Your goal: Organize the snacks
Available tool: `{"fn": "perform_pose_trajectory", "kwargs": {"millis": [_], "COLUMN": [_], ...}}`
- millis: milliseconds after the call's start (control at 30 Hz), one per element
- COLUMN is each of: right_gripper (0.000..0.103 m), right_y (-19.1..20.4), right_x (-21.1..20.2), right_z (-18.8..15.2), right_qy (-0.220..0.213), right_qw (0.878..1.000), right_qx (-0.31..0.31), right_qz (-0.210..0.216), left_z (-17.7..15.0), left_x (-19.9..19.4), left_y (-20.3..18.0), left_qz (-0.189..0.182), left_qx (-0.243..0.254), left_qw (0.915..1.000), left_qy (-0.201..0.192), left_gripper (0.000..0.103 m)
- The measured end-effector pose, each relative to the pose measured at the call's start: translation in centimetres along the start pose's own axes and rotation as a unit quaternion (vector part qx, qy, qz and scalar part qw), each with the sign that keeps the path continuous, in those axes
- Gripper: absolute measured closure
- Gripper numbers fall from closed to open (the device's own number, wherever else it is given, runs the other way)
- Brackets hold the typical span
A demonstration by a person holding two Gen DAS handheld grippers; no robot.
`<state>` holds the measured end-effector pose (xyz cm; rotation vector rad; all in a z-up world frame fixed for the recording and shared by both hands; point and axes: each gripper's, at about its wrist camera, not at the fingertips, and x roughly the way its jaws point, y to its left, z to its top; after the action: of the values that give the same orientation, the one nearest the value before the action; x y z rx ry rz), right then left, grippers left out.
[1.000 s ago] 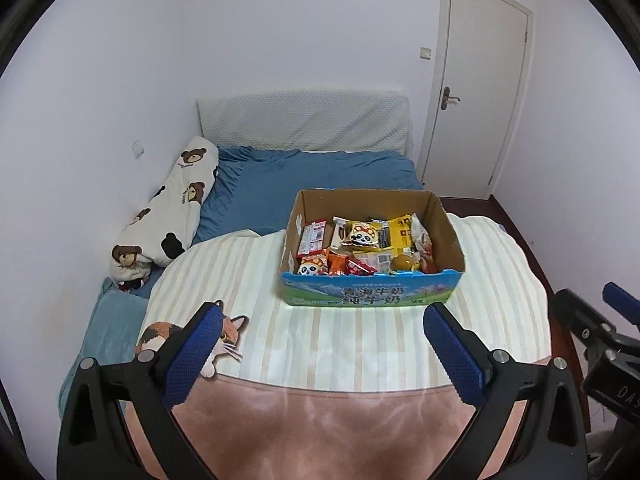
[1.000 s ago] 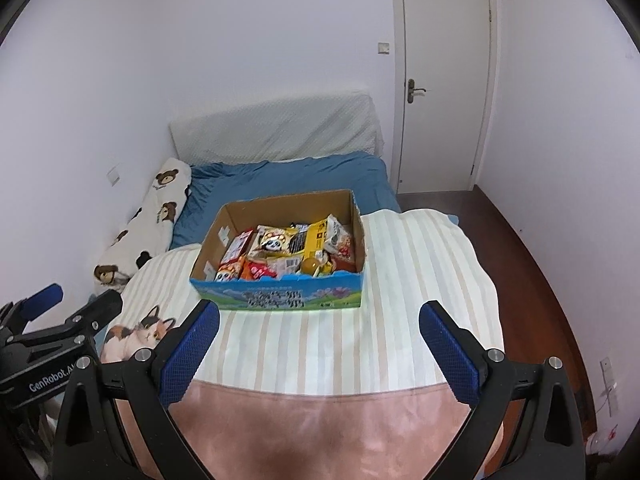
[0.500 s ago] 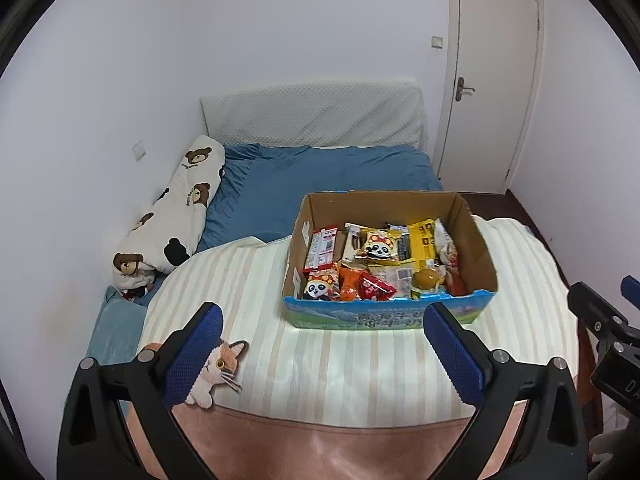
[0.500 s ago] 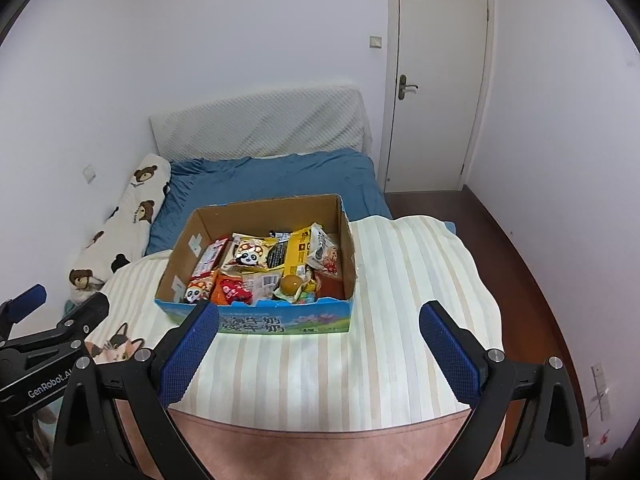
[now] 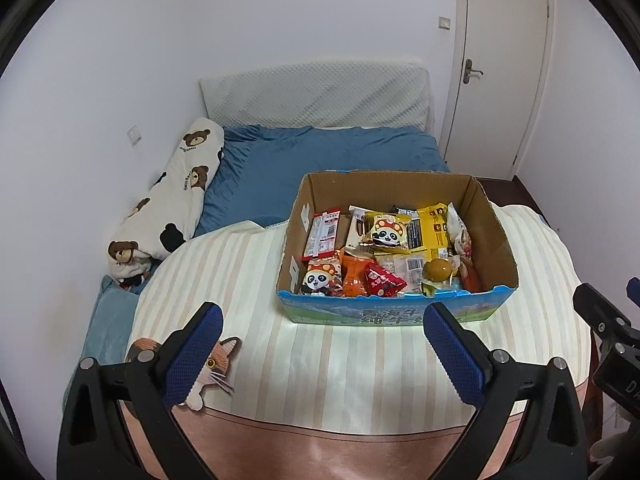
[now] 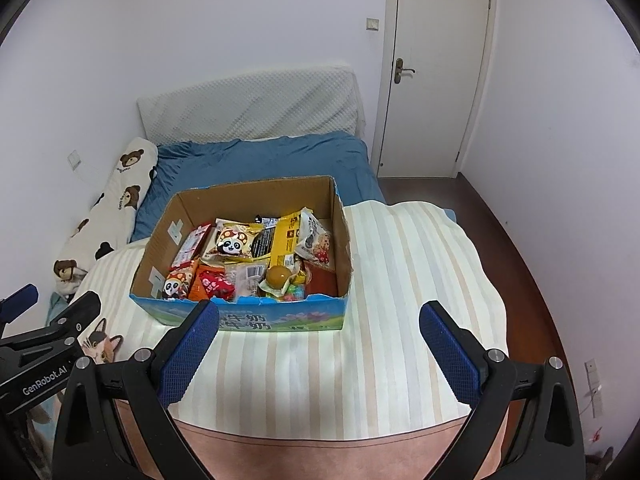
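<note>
Hovering with jaws apart, left gripper [image 5: 320, 344] and right gripper [image 6: 318, 340] face the box [image 5: 394, 314] at 12 o'clock on the bed; its snacks [image 5: 386, 252] look light, crinkly, slippery; pinch sealed edges

Dim cool light, sharp focus, strong fisheye bending, dark corners.

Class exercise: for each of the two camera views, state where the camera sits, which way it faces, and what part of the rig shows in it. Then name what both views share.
Left wrist: sits on the left gripper, looking forward and down at the snack box on the striped blanket; its open blue fingers show, the right gripper at right edge.
Right wrist: sits on the right gripper, facing likewise; left gripper at left edge.
Shared: box, bed, door.
</note>
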<state>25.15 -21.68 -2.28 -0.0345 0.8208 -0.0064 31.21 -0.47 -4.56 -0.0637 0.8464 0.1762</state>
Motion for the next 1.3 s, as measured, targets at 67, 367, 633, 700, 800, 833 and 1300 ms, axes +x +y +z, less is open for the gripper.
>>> {"fn": "perform_pose_trajectory", "kwargs": {"millis": [67, 367, 633, 700, 800, 833, 1300], "right_gripper": [0.001, 0.001, 0.001, 0.001, 0.001, 0.001, 0.001], "right_y": [-0.1, -0.3, -0.3, -0.2, -0.4, -0.5, -0.7], "right_x": [0.2, 0.4, 0.3, 0.2, 0.2, 0.0, -0.5], "right_z": [0.0, -0.4, -0.4, -0.5, -0.4, -0.4, -0.1], "right_qy": [0.001, 0.004, 0.005, 0.004, 0.001, 0.0, -0.002], "right_qw": [1.0, 1.0, 1.0, 1.0, 1.0, 1.0, 1.0], "right_qx": [0.002, 0.007, 0.008, 0.007, 0.005, 0.006, -0.002], "right_qz": [-0.001, -0.003, -0.002, -0.003, -0.001, 0.0, 0.007], "left_z": [0.0, 0.0, 0.1, 0.1, 0.1, 0.1, 0.0], "left_x": [0.1, 0.1, 0.0, 0.0, -0.2, -0.3, -0.9], "left_y": [-0.1, -0.3, -0.5, -0.6, -0.6, -0.7, -0.9], "left_qz": [0.0, -0.006, -0.004, -0.004, -0.004, -0.005, -0.006], "left_qx": [0.001, 0.001, 0.003, 0.002, 0.003, 0.003, 0.002], "left_qw": [1.0, 1.0, 1.0, 1.0, 1.0, 1.0, 0.9999], "left_qy": [0.001, 0.0, -0.002, -0.002, -0.004, -0.005, -0.012], "left_gripper": [0.0, 0.0, 0.0, 0.0, 0.0, 0.0, 0.0]}}
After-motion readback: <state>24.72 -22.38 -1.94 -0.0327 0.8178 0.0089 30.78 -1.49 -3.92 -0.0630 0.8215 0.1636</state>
